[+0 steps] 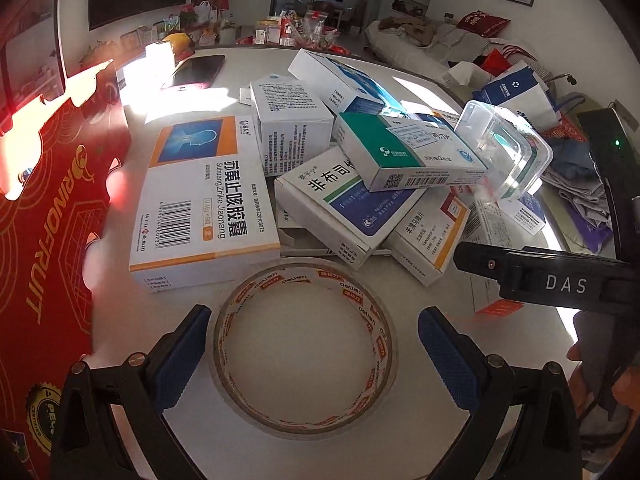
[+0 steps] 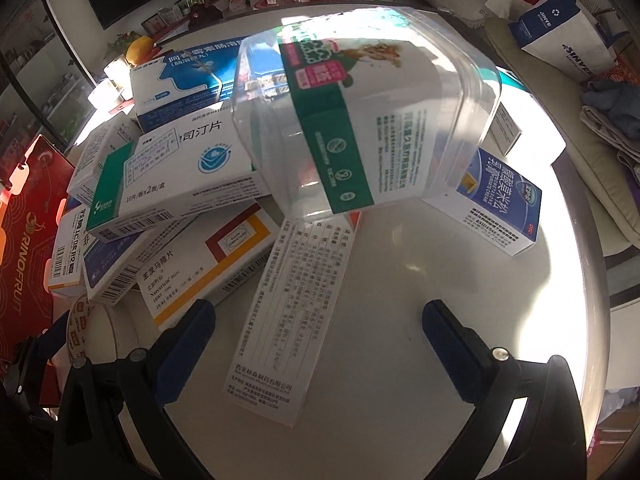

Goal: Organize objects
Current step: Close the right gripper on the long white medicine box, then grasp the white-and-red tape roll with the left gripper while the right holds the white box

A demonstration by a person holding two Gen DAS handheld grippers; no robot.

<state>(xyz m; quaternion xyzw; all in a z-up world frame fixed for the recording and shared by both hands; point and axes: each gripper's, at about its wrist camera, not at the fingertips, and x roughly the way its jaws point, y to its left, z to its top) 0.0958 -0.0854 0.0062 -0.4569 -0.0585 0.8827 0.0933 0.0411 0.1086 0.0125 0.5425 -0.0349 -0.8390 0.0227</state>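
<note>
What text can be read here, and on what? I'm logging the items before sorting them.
"RINOFRUIT": red carton.
"Suhuang Zhike Jiaonang", "0.45g×9粒": orange-edged box.
"deli": tape roll.
"DAS": right gripper.
"JINYE": white-and-blue bag.
"非布司": blue-banded box.
"10片/板×2板/盒": green-ended box.
The fine print on the boxes is too small to read.

Each tool (image 1: 314,354) (image 2: 318,338): black arms, blue ribbed pads, silver screws; the right's side perhaps reads "DAS".
</note>
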